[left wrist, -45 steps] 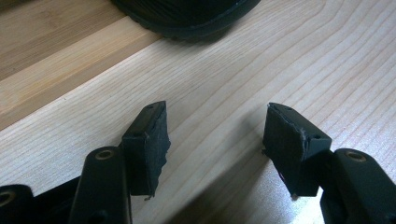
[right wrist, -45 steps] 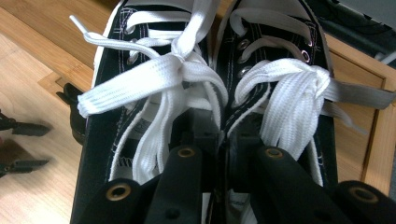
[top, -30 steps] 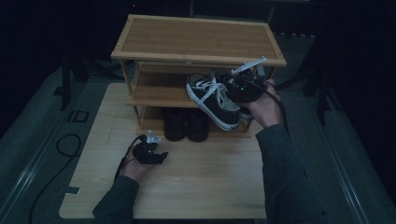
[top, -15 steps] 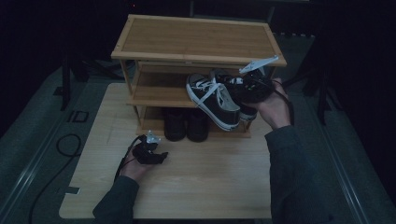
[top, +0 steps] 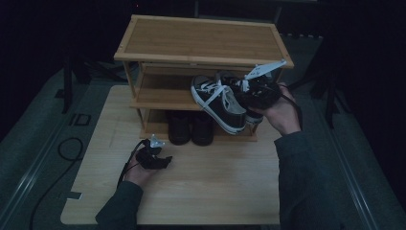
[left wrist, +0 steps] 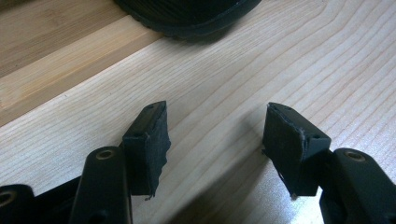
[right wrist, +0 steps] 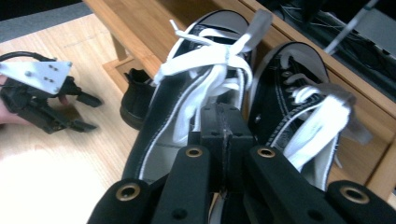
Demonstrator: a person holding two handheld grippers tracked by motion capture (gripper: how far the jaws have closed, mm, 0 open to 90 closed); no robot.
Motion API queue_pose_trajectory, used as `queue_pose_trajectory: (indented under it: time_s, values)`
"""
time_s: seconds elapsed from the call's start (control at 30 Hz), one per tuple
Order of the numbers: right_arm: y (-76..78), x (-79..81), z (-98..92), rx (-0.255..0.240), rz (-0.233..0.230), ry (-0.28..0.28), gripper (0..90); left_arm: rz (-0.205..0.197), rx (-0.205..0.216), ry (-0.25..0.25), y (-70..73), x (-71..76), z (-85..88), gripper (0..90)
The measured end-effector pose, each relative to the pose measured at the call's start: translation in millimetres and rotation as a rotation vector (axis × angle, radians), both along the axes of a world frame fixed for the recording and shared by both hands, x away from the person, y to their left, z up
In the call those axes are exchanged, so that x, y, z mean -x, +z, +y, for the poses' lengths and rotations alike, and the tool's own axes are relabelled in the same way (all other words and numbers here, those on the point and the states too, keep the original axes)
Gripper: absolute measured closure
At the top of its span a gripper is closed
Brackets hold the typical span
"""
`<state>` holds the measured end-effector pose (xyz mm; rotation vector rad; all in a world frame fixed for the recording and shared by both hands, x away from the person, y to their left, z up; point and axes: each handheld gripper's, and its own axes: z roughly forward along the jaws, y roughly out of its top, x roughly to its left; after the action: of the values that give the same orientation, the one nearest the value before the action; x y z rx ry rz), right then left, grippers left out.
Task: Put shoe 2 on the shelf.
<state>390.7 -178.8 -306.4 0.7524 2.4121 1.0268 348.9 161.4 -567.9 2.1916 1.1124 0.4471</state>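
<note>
A black sneaker (top: pixel 222 105) with white laces lies tilted, its toe on the rack's middle shelf and its heel sticking out in front. A second black sneaker (right wrist: pixel 299 93) sits beside it on that shelf. My right gripper (top: pixel 242 93) reaches in from the right; its jaws have just been closing and now stand pressed together at the first sneaker's (right wrist: pixel 187 93) opening. My right gripper (right wrist: pixel 224 116) is shut on it, and the pinched part is hidden. My left gripper (top: pixel 165 162) rests on the table, open, with bare wood between its pads (left wrist: pixel 215 140).
The wooden shoe rack (top: pixel 201 38) stands at the table's far side. A pair of dark shoes (top: pixel 191 127) sits on its bottom shelf, just beyond the left gripper (right wrist: pixel 93 113). A black cable (top: pixel 62 148) lies on the floor at the left.
The right hand has shifted slightly to the right at the sneaker's heel. The sneaker keeps its tilted place. The left hand has stayed still.
</note>
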Motion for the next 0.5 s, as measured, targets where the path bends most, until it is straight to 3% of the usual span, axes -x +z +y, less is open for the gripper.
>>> queue_pose_trajectory:
  time_s: [0.27,0.5]
  values:
    - [-1.2,6.0,-2.5,-0.055,0.015,0.052,89.9,0.010,-0.001,0.025,2.2,-0.4,2.2,53.6]
    - [-3.7,12.6,-2.7,-0.060,0.015,0.094,90.0,0.023,-0.023,0.023,4.9,0.8,-0.1,58.8]
